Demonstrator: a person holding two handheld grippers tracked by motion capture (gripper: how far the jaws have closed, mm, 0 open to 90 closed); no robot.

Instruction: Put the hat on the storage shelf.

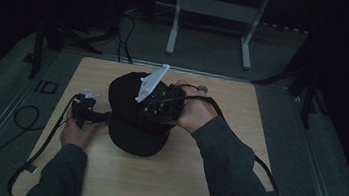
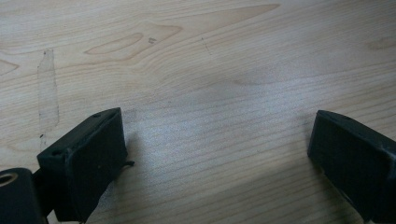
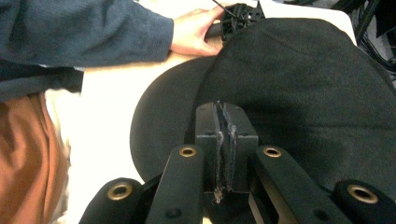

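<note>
On the pale wooden surface (image 1: 177, 179) lies a black fabric cap (image 1: 129, 117). Above its crown the right tool (image 3: 223, 140) is clenched, seemingly empty – it may push the cap away. The left tool (image 2: 219, 154), spread wide beside the cap, cannot steady it.

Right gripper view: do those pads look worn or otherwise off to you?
Yes. The pads of the right hand-held gripper look frayed along their meeting edges, with loose threads hanging at the base. The jaws are closed together over the black cap; whether fabric is pinched between them is unclear.
</note>
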